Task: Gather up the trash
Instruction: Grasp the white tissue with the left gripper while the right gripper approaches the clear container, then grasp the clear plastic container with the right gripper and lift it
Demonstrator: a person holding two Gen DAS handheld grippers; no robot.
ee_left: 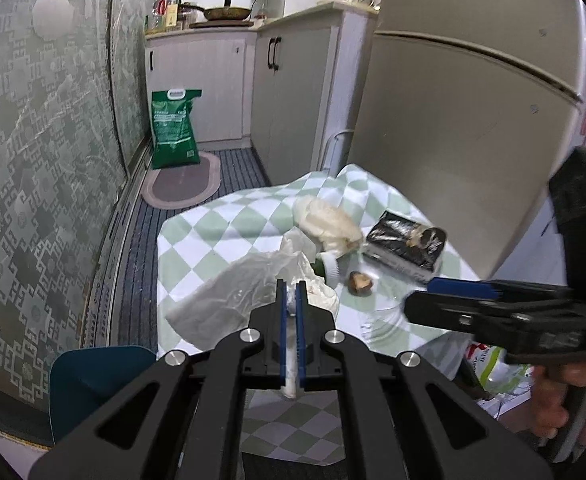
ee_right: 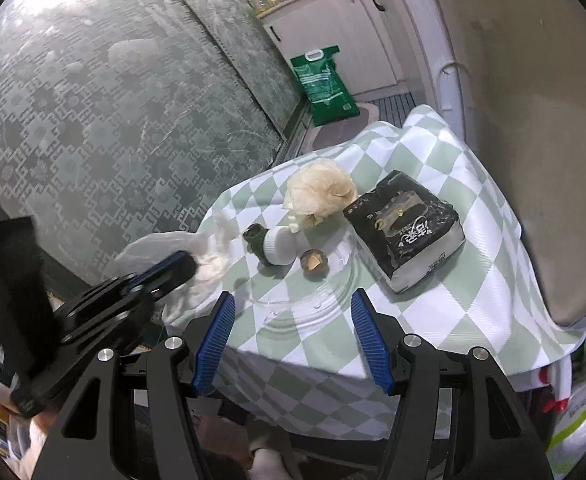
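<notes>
Left tool (ee_left: 292,294) pinching plastic bag (ee_left: 229,296); right tool (ee_right: 293,334) agape

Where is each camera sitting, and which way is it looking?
Left wrist: rides the left tongs, looking along them over the checked table; they are shut on a clear plastic bag. The right tongs and a hand show.
Right wrist: rides the open right tongs, looking down at the table; the left tongs show.
Shared: black packet, white-capped bottle.

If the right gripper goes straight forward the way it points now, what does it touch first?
Probably the small brown scrap on the checked tablecloth, lying ahead between the fingers of the open right gripper. The green bottle lies just left of that line; depth is uncertain.
</notes>
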